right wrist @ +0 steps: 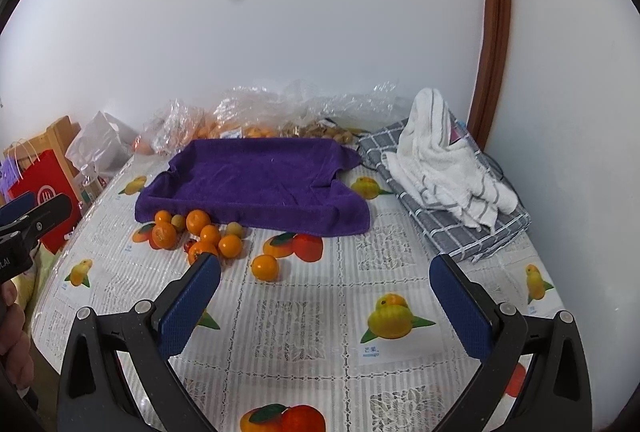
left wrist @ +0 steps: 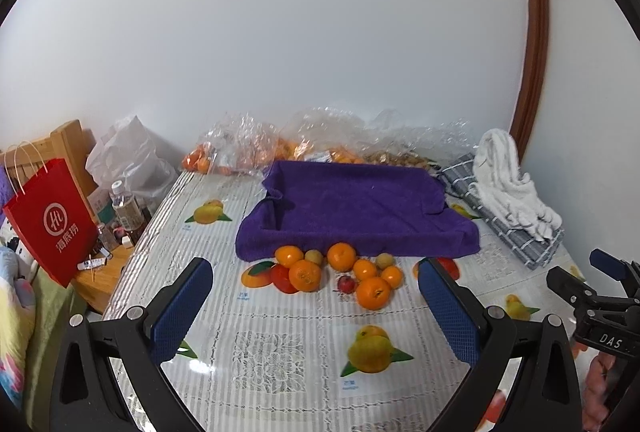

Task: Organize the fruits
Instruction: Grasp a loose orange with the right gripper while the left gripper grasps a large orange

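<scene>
Several oranges lie in a cluster on the tablecloth in front of a purple towel-lined tray, with two small yellow-green fruits and a small red fruit among them. The right wrist view shows the same cluster, the tray and one orange lying apart to the right. My left gripper is open and empty, above the table in front of the cluster. My right gripper is open and empty, near the lone orange.
Clear plastic bags of fruit stand behind the tray by the wall. A white towel lies on a folded grey checked cloth at the right. A red paper bag and bottles stand off the table's left edge.
</scene>
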Motion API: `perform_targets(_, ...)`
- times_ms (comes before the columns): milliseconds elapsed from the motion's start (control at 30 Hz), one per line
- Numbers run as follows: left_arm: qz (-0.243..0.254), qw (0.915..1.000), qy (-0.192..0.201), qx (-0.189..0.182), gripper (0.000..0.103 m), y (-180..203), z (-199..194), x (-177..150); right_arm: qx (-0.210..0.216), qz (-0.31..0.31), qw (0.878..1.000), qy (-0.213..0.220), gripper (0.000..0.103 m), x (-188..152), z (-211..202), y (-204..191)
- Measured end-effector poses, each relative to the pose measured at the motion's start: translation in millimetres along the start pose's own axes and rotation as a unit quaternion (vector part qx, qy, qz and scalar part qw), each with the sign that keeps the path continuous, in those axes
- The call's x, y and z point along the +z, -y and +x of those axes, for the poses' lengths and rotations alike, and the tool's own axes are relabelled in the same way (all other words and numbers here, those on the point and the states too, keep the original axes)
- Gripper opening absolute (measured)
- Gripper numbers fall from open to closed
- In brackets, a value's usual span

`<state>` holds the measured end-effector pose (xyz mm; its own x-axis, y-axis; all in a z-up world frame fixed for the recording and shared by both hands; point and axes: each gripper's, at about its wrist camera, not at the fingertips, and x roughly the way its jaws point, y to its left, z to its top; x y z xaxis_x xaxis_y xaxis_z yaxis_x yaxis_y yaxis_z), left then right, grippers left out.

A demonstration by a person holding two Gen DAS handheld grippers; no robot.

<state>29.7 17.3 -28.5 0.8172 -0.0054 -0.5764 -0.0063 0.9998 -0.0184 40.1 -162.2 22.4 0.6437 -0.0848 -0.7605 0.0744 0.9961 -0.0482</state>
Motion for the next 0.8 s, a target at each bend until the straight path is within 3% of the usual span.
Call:
perform_targets(367, -0.009, 0.9989, -0.045, 0.007, 0.103, -26, 65, -24, 0.017, -0.013, 0.998, -0.051, 0.095, -17, 75, -13)
perform_targets(533, -0.006, 0.9975, -0.07, 0.011, 0.103, -41, 95, -33, 0.031, -0.006, 0.995, -0.092, 0.089, -25, 113, -24)
perform_targets(600, -0.011, 0.9967, -0.08, 0.009, 0.101, -48, 105, -36, 0.031, -0.009, 0.994, -0.104, 0.082, -28, 125, -32)
perform_targets(800, -0.008, 0.9944, -0.105, 0.009, 0.096, -64, 130, -45, 0.041, -0.024, 0.993, -0.108, 0.078, -36, 148, -54)
